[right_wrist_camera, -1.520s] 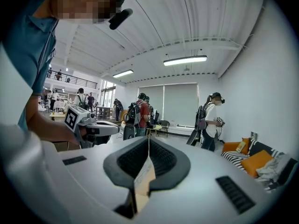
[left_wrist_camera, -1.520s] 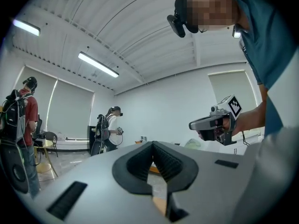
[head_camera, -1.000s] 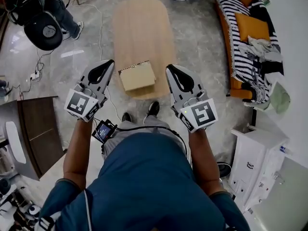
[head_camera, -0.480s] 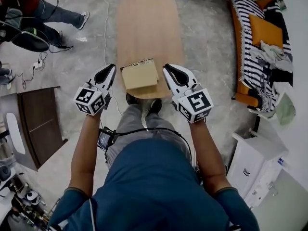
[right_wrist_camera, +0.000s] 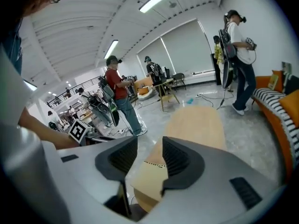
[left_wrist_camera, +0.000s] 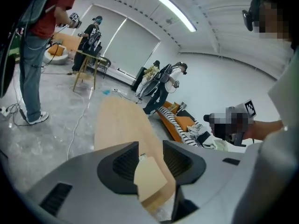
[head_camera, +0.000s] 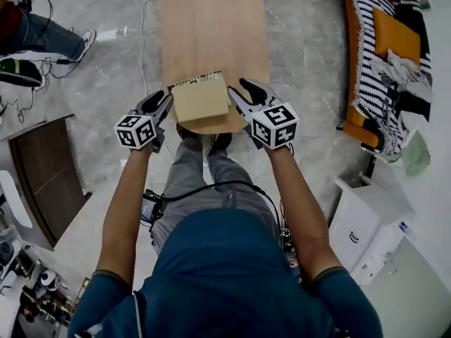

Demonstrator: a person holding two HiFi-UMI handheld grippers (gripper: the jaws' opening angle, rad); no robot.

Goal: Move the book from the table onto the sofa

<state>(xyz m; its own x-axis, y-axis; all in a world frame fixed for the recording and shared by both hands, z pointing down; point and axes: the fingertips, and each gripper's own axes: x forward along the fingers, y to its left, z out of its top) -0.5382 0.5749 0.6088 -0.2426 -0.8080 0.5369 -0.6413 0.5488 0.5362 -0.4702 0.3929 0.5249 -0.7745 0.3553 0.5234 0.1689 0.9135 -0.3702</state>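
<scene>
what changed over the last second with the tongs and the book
Both the left tongs and right tongs dropped toward the long light wooden table, flanking the tan spiral-bound book. Their jaws have just been opening; the book shows in each gap, not clamped. The book stayed flat at the table's near end.

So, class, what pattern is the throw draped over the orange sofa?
Black-and-white stripes; the striped fabric throw on the orange sofa shows best in the head view.
</scene>
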